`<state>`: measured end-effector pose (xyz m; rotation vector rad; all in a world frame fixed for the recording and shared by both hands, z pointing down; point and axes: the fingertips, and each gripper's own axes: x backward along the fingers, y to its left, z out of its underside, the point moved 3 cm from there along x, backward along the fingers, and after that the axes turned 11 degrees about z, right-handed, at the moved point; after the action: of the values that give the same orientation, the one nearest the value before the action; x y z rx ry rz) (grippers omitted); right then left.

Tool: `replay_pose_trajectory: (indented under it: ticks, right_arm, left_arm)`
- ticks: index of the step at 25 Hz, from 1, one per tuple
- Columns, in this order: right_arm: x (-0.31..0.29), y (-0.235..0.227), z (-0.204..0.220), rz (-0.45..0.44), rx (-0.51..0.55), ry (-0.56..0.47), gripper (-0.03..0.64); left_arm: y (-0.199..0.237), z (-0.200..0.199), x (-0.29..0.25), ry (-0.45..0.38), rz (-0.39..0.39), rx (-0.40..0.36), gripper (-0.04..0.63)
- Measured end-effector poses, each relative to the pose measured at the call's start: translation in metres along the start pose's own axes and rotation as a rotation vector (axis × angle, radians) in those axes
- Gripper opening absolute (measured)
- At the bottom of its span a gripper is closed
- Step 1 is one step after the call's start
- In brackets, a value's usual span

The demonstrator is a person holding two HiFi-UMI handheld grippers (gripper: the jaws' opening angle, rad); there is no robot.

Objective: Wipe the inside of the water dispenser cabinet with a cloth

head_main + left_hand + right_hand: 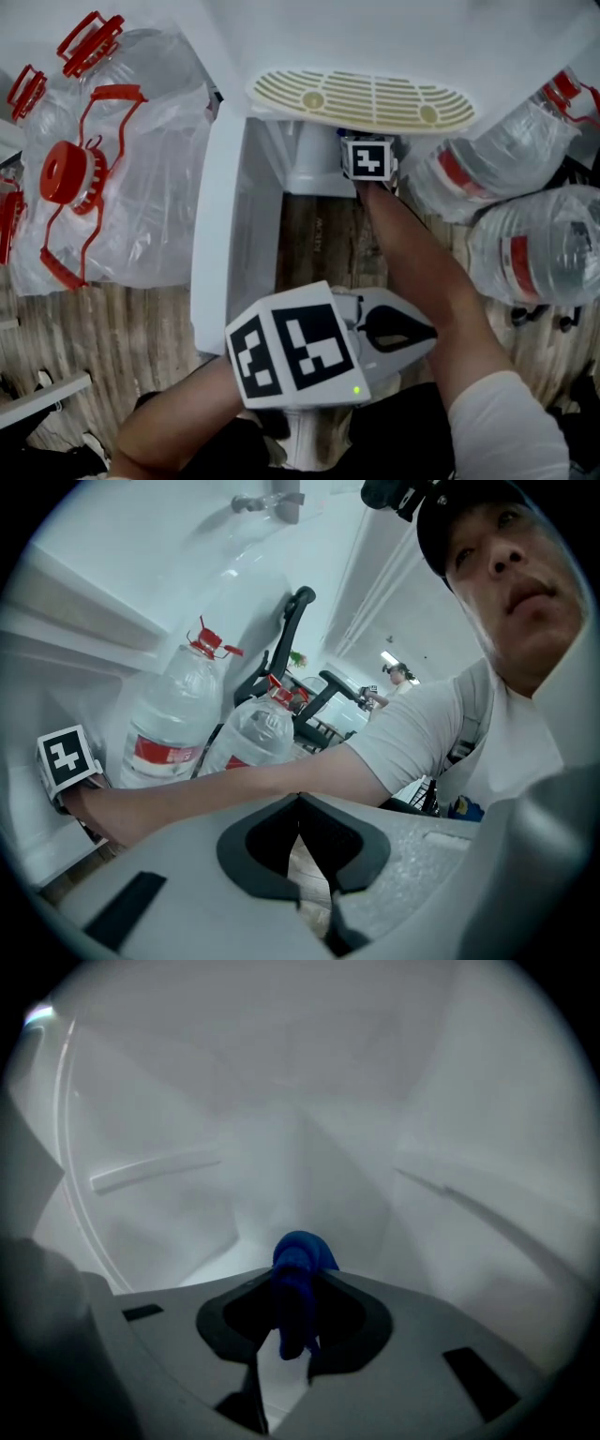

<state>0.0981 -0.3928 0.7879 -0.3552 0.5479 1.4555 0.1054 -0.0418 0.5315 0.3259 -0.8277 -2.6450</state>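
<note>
Deep in the cabinet [309,1138], right gripper [298,1286] pinches the cloth [300,1258]; left gripper [298,801] closed, empty.

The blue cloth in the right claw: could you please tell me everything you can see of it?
The cloth is deep blue, soft-looking and bunched into a narrow fold. It stands roughly upright, pinched in the shut right claw. A rounded tuft pokes out past the tips and a short end hangs down behind them. It is held inside the white cabinet, but it is not possible to tell whether the tuft touches a wall. Only this small bunched part shows.
</note>
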Motion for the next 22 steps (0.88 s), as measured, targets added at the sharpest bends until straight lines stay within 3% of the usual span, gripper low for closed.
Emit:
replay_pose_trajectory:
  ticks: [9, 17, 22]
  right_arm:
    - [-0.025, 0.003, 0.008, -0.013, -0.004, 0.04, 0.083]
    - [0.01, 0.008, 0.034, -0.04, -0.02, 0.132, 0.084]
    - [0.029, -0.001, 0.06, -0.014, -0.004, 0.206, 0.084]
  left_arm:
    - [0.002, 0.002, 0.011, -0.016, -0.003, -0.004, 0.003]
    - [-0.002, 0.0, 0.009, -0.02, 0.021, -0.015, 0.003]
    - [-0.005, 0.0, 0.007, -0.005, 0.034, -0.033, 0.003]
